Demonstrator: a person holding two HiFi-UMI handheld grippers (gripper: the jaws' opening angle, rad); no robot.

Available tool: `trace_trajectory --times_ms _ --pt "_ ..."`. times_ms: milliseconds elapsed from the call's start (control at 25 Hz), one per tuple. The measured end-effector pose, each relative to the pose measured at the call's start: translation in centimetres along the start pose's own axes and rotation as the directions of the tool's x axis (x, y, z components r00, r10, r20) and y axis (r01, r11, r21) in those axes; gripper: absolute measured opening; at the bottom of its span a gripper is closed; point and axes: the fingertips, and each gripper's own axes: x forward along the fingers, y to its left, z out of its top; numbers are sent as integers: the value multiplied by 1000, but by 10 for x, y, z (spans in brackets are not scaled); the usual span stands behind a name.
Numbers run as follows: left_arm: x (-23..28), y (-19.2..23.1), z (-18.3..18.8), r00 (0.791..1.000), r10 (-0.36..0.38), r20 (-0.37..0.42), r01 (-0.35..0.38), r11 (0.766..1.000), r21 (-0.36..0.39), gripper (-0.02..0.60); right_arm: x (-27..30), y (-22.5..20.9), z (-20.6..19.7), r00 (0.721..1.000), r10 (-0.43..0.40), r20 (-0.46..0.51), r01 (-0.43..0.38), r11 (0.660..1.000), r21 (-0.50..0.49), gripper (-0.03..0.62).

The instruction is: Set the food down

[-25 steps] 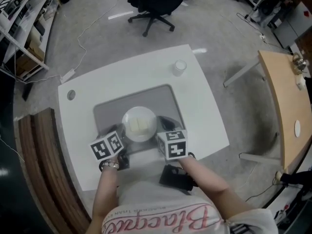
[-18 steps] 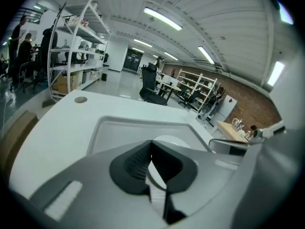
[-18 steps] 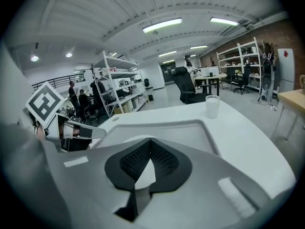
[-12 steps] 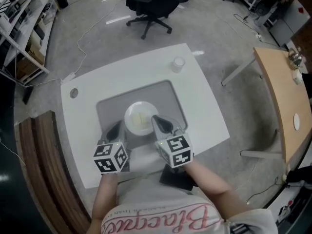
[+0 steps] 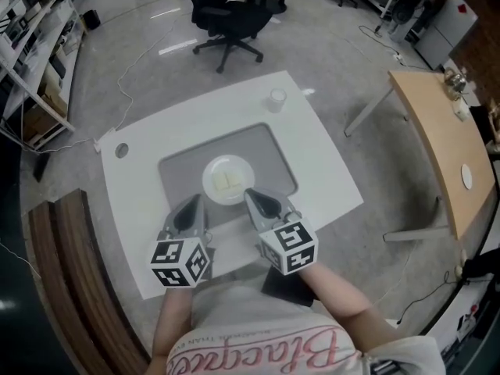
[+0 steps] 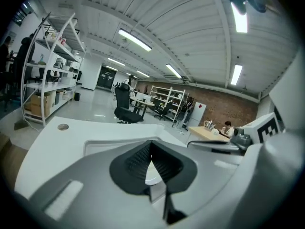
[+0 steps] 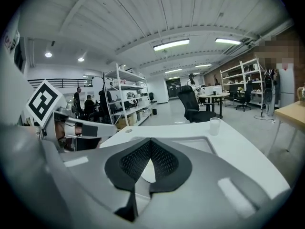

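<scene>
A white plate (image 5: 209, 191) with two pale pieces of food (image 5: 227, 180) rests on the grey mat (image 5: 183, 169) of the white table (image 5: 329, 184). My left gripper (image 5: 193, 202) hovers just short of the plate's near left side, shut and empty. My right gripper (image 5: 252, 194) hovers at the plate's near right side, also shut and empty. In the left gripper view the jaws (image 6: 151, 146) meet tip to tip, and a bit of the plate (image 6: 152, 174) shows below them. The right gripper view shows its jaws (image 7: 150, 144) shut the same way over the plate (image 7: 147, 171).
A small white cup (image 5: 276, 98) stands at the table's far edge, also seen as the cup (image 7: 215, 126). A round hole (image 5: 121, 151) is at the far left corner. A black office chair (image 5: 226, 14) stands beyond; a wooden table (image 5: 437, 147) is at the right. A dark object (image 5: 283, 284) lies by the person's lap.
Both grippers have drawn back from the sides of the plate toward the person. The plate with the food stays on the mat.
</scene>
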Motion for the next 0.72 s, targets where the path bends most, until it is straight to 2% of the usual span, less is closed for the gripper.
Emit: trace_trajectory --times_ms 160,360,480,600,720 --pt "-13 -17 9 997 -59 52 57 997 48 -2 -17 6 7 1000 -11 13 11 999 -31 0" --pt "-31 -42 23 977 -162 142 144 981 129 -2 -49 16 40 996 -5 90 10 998 -58 0" --pt "-41 -50 31 973 -169 159 139 973 186 -2 -64 35 58 992 18 126 -9 997 -74 0" --pt "-54 -58 44 969 -165 185 118 964 239 -2 -78 57 77 983 45 178 -16 987 -163 0" --pt "-67 -70 58 962 -176 208 113 953 283 -2 -92 73 96 969 63 240 -12 978 -210 0"
